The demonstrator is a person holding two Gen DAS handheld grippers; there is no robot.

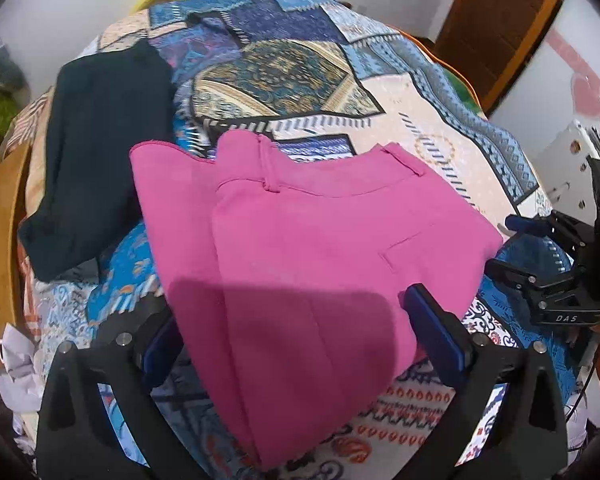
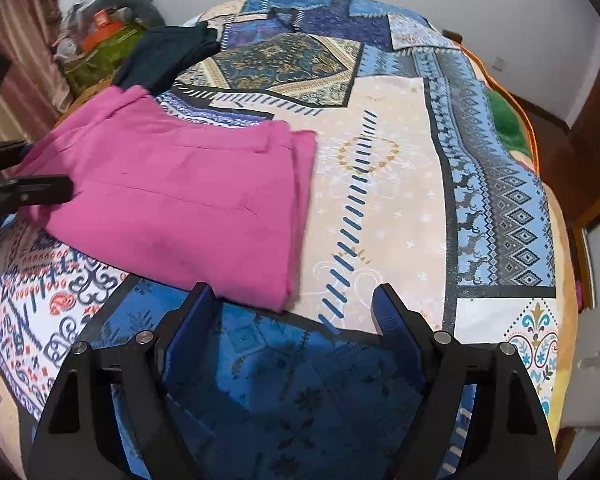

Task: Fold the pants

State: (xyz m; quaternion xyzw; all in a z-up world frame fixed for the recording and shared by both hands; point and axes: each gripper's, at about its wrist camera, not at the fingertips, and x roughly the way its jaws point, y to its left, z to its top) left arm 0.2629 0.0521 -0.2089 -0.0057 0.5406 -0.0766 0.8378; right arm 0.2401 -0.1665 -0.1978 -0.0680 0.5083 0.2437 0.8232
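Pink pants (image 1: 300, 248) folded on patterned bedspread (image 2: 400, 200), between spread left fingers (image 1: 436, 332), just ahead of spread, empty right fingers (image 2: 392, 324)

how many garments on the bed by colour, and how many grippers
Pink pants: 1
Dark garment: 1
Grippers: 2, the left gripper and the right gripper
Total: 4, all on or over the patterned bedspread
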